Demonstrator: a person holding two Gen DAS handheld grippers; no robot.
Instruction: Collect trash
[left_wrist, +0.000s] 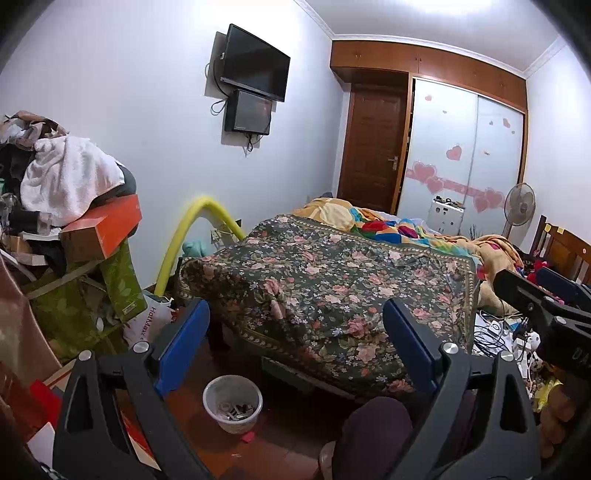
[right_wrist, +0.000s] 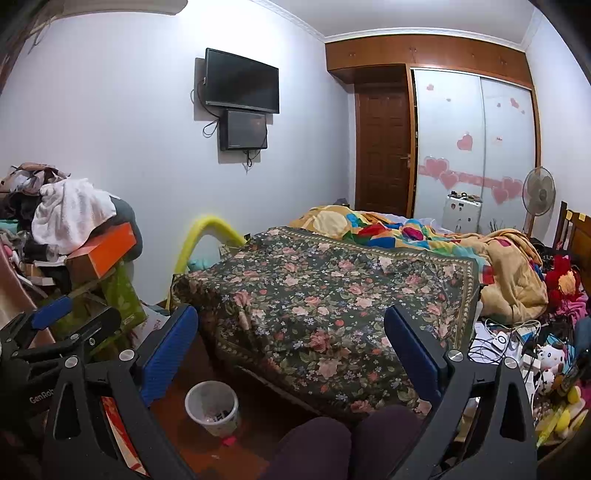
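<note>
A small white waste bin (left_wrist: 232, 402) (right_wrist: 212, 408) stands on the dark red floor at the foot of the bed, with a few scraps inside. Just in front of it a pink scrap (left_wrist: 247, 436) (right_wrist: 228, 440) lies on the floor. My left gripper (left_wrist: 295, 332) is held above the bin, open, with nothing between its blue pads. The right gripper (right_wrist: 291, 343) is open and empty too, level with the left one. Each shows at the edge of the other's view: the right gripper (left_wrist: 535, 286), the left gripper (right_wrist: 74, 317). The person's knees (right_wrist: 332, 439) fill the bottom.
A bed under a floral cover (left_wrist: 325, 291) (right_wrist: 325, 295) fills the middle. On the left is a pile of clothes and boxes (left_wrist: 74, 221) and a yellow foam tube (left_wrist: 177, 243). Cables, chargers and soft toys (right_wrist: 535, 354) crowd the right. A fan (right_wrist: 539, 192) stands by the wardrobe.
</note>
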